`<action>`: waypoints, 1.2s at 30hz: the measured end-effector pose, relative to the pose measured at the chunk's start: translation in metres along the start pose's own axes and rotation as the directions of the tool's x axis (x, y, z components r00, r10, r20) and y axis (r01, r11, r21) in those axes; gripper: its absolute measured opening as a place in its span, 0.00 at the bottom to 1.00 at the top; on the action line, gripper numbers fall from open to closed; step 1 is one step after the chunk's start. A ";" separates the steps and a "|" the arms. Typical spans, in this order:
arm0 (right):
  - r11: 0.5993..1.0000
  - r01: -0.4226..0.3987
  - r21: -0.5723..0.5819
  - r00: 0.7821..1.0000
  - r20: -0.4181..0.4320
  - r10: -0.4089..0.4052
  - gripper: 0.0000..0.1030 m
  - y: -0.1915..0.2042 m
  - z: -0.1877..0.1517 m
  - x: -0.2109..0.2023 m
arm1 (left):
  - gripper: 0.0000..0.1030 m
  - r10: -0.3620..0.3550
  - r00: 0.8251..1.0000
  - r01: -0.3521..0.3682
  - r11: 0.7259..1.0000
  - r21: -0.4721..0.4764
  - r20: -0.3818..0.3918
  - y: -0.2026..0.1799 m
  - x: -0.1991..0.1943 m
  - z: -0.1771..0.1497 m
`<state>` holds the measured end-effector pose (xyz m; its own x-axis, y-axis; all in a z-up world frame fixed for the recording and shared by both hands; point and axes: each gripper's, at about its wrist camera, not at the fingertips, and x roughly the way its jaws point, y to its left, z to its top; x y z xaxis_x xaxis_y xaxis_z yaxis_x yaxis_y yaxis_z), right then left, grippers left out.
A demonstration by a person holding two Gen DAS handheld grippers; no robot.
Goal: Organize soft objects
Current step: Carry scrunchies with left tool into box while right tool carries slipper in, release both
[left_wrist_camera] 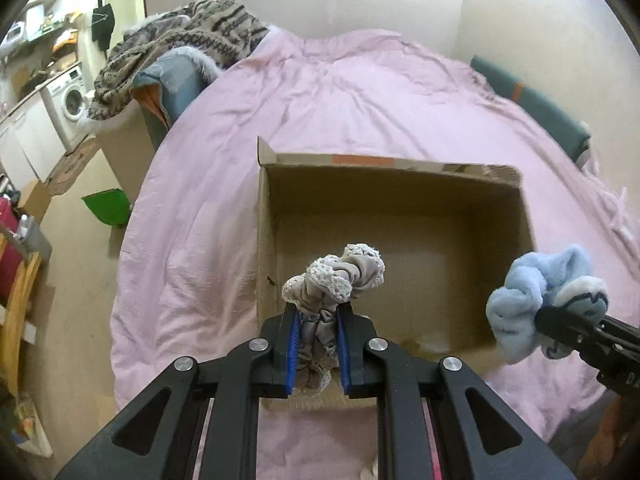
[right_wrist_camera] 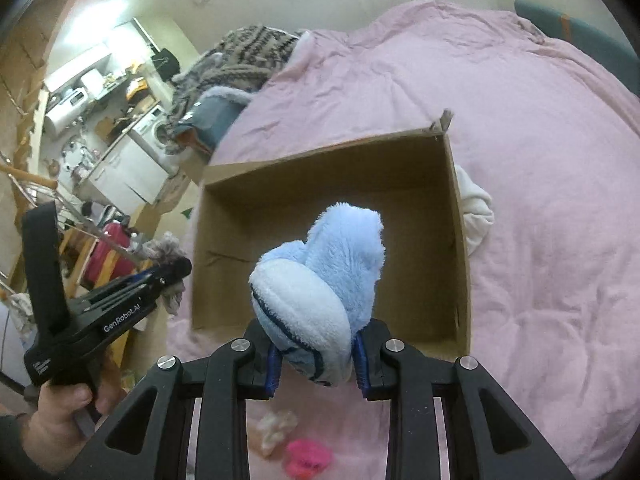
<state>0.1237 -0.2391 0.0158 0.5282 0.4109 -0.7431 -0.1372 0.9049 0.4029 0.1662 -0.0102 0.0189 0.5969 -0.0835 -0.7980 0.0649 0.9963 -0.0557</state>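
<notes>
An open, empty cardboard box sits on a pink duvet; it also shows in the right wrist view. My left gripper is shut on a grey lace-trimmed scrunchie and holds it over the box's near left edge. My right gripper is shut on a fluffy light-blue sock bundle held over the box's near side; the bundle shows in the left wrist view too. The left gripper appears at the left in the right wrist view.
A white cloth lies against the box's right wall. A pink item and a pale cream item lie on the duvet below my right gripper. A striped knit blanket is piled at the bed's far left. A green bin stands on the floor.
</notes>
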 end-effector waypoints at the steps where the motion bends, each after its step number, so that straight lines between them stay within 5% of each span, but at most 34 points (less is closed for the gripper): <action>1: 1.000 0.006 0.006 1.000 -0.005 -0.006 0.30 -0.002 0.001 0.006 | 0.14 -0.014 1.000 0.014 1.000 -0.016 -0.014 0.001 0.008 -0.001; 8: 0.999 0.036 0.018 0.998 -0.047 -0.035 0.30 -0.012 -0.005 0.039 | 0.14 0.013 0.998 -0.013 1.000 0.006 -0.058 0.000 0.043 -0.016; 25: 0.993 0.121 -0.005 0.984 -0.132 -0.121 0.33 -0.016 -0.017 0.067 | 0.15 0.013 0.998 -0.012 1.000 0.012 -0.068 0.004 0.047 -0.024; 31: 0.994 0.114 0.003 0.985 -0.130 -0.112 0.35 -0.017 -0.016 0.066 | 0.20 0.011 0.998 -0.009 1.000 0.024 -0.059 -0.001 0.043 -0.026; 36: 0.994 0.109 -0.010 0.987 -0.120 -0.109 0.42 -0.014 -0.017 0.065 | 0.36 0.003 0.998 -0.002 1.000 0.024 -0.058 -0.002 0.041 -0.026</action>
<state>0.1454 -0.2231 -0.0472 0.4352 0.3198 -0.8416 -0.0869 0.9453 0.3143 0.1700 -0.0153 -0.0293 0.5496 -0.0788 -0.8317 0.0827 0.9958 -0.0397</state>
